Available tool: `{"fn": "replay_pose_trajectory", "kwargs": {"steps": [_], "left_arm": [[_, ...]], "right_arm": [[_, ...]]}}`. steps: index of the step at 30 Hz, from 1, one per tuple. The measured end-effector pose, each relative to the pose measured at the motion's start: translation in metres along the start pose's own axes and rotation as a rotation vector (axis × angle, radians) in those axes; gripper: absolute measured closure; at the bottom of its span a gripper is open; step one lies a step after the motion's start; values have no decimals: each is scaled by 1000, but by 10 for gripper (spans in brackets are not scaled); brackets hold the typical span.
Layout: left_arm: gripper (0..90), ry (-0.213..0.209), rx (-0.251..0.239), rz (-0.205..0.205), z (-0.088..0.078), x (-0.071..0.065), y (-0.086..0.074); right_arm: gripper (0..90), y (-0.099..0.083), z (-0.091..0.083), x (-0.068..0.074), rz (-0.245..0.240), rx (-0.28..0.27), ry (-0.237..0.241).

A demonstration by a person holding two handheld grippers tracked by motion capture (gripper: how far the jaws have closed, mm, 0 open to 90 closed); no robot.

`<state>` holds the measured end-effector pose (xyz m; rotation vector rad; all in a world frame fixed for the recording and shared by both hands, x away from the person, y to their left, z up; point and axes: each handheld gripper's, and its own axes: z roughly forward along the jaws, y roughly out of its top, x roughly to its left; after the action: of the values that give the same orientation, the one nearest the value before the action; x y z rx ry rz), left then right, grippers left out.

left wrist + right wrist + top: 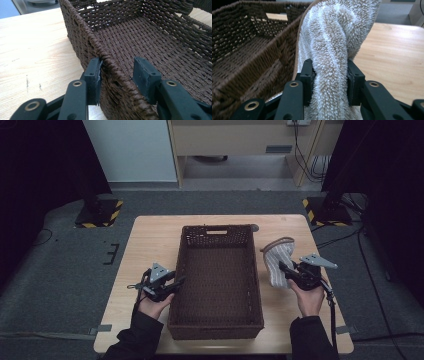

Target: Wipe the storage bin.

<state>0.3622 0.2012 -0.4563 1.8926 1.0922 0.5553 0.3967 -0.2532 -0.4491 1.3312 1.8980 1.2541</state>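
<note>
A dark brown woven basket point(258, 285) stands empty in the middle of the wooden table point(155, 240). My left gripper point(179, 281) sits at its left wall. In the left gripper view the jaws point(117, 72) straddle the basket's rim point(110, 62): the outer pad touches the weave, while the inner pad stands a little off it. A fluffy beige and white striped towel point(276, 257) hangs lifted off the table just right of the basket. My right gripper point(282, 267) is shut on it. In the right gripper view both pads press into the towel's pile point(334, 37), and the basket wall point(249, 50) lies to the left.
Bare tabletop point(392, 55) lies right of the basket and a strip point(32, 50) lies left of it. Two dark stands on yellow-black striped bases point(100, 212) point(327, 210) flank the table's far corners. Cables point(370, 270) trail on the grey floor at right.
</note>
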Motion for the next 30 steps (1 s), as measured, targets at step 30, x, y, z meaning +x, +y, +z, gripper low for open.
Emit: {"fn": "replay_pose_trajectory", "kwargs": {"steps": [30], "left_arm": [[563,-5,1,9,0,0,0]], "right_arm": [[665,48,50,3,22,-91,32]]}}
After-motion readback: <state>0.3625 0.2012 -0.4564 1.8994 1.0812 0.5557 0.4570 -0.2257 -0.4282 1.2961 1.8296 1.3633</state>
